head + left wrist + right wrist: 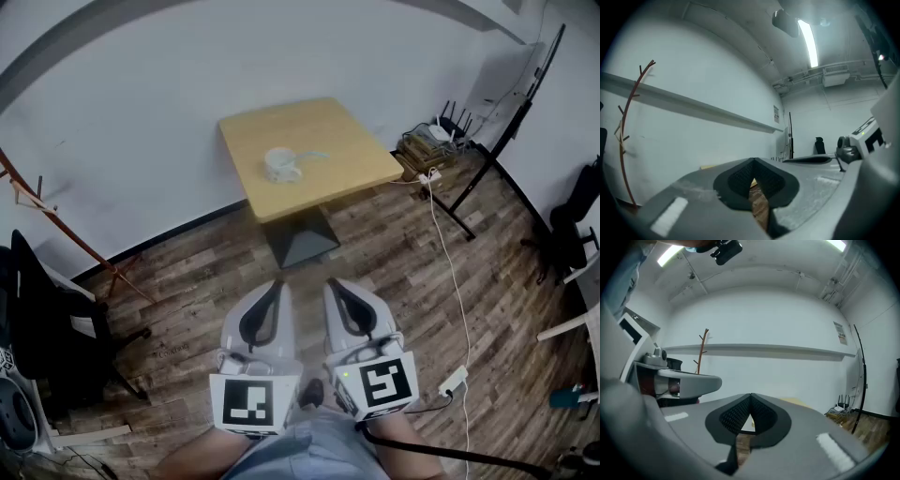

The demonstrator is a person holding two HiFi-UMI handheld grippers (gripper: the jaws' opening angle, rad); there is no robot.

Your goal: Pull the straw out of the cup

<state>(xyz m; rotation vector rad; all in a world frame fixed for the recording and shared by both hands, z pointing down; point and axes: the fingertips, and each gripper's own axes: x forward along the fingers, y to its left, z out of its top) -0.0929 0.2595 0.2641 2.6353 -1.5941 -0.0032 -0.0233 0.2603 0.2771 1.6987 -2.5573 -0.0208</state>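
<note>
Close by, the left gripper (276, 285) and right gripper (334, 283) sit side by side, each with its 2 jaws closed and empty. Only the head view shows the cup (281, 166) with its straw (314, 156), on the table (328, 127) well ahead.

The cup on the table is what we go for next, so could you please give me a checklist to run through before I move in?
1. Cup stands upright on the table: ok.
2. Straw sits in the cup, free end sticking out to the right: ok.
3. Grippers near the cup: not ok. The left gripper and right gripper are held low, well short of the table.
4. Jaws apart for a grasp: not ok. Both are shut, with nothing between them.
5. White cable out of the way: ok, it seems. It lies on the floor to the right of the table.
</note>
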